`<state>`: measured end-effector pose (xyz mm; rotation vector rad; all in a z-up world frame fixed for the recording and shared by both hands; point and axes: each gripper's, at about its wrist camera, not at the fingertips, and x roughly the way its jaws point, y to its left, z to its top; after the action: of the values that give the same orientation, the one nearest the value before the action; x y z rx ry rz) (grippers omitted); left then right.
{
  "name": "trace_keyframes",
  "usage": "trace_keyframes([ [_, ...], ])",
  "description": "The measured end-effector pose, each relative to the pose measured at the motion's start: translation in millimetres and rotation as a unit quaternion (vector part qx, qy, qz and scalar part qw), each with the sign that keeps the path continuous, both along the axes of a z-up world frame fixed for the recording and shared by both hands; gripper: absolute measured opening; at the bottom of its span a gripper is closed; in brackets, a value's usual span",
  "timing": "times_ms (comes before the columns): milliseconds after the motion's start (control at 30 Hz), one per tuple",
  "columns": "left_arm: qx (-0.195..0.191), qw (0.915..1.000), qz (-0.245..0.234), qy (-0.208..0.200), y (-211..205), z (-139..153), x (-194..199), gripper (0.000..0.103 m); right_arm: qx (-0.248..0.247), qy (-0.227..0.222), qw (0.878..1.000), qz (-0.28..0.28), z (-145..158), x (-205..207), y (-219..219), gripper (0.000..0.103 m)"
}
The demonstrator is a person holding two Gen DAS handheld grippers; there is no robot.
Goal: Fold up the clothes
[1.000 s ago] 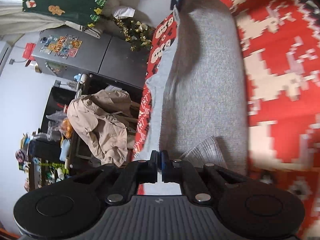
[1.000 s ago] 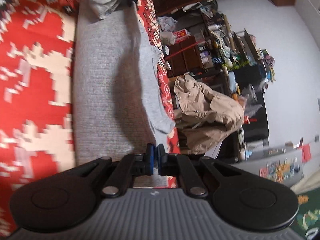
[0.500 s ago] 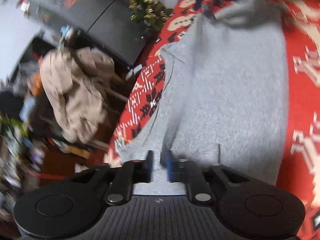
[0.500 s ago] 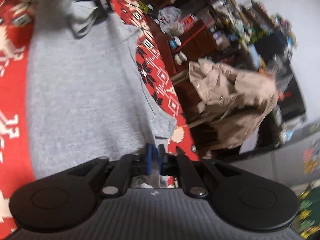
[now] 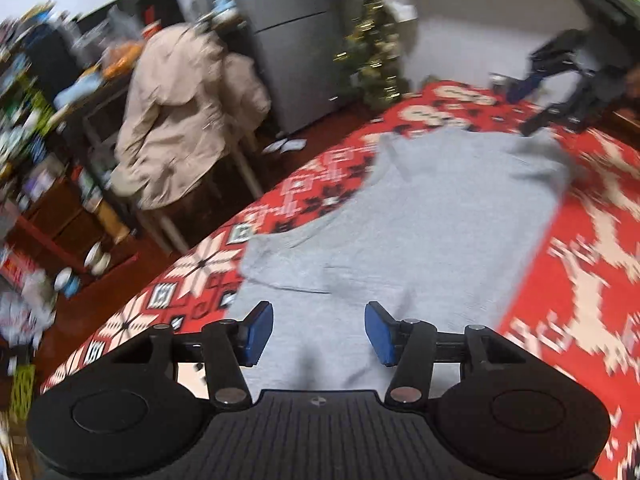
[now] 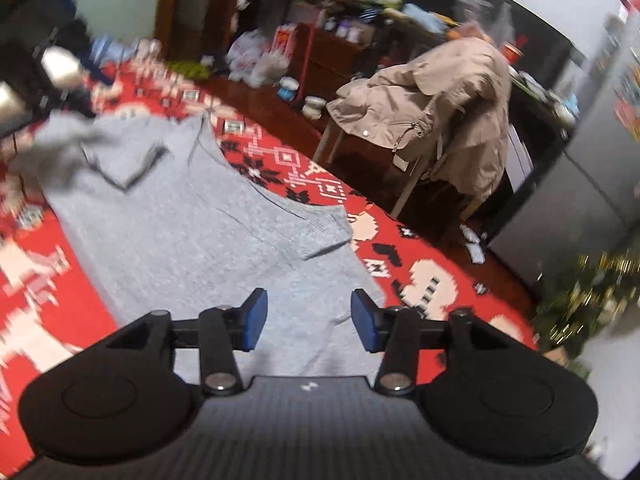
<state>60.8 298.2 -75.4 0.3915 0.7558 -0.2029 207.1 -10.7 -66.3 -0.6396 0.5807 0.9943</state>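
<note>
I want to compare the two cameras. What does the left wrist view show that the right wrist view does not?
Only the left wrist view shows the right hand-held gripper far across the cloth, and the white wall. Only the right wrist view shows the wooden cabinet with bags. Both show the grey shirt flat on the red cloth, the beige jacket and the fridge.

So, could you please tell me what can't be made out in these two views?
- Near hem of the grey shirt: left wrist view, hidden behind the open left claw.
- Shirt's far end: right wrist view, motion-blurred; right claw open.
- Shelf clutter behind the beige jacket: blurred, too small.
</note>
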Motion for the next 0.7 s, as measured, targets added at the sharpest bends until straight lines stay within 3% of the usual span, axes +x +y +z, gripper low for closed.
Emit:
trace_keyframes([
  [133,0.045,0.998,-0.042,0.011,-32,-24,3,0.051,0.025,0.021,0.999,-0.011,-8,-22,-5,0.052],
  [267,0.053,0.9971,-0.047,0.028,-42,-46,21,0.051,0.039,0.032,0.999,-0.013,-19,-39,0,0.053],
  [300,0.048,0.9973,-0.044,0.035,-39,-49,25,0.049,0.044,0.031,0.998,-0.012,-20,-43,0,0.057],
  [333,0.038,0.9977,-0.039,0.041,-37,-51,29,0.037,0.049,0.035,0.998,-0.013,-22,-45,-1,0.059],
  [367,0.021,0.9983,-0.031,0.046,-32,-51,32,0.016,0.055,0.041,0.998,-0.015,-23,-46,-1,0.062],
  [400,0.0,0.9987,-0.018,0.048,-27,-50,35,0.01,0.061,0.047,0.997,-0.017,-24,-47,-2,0.062],
  [567,-0.072,0.9951,0.062,0.027,6,-39,38,0.008,0.083,0.059,0.995,-0.018,-25,-49,-4,0.064],
  [700,-0.11,0.9848,0.134,0.016,36,-35,41,0.008,0.088,0.06,0.994,-0.019,-28,-49,1,0.064],
])
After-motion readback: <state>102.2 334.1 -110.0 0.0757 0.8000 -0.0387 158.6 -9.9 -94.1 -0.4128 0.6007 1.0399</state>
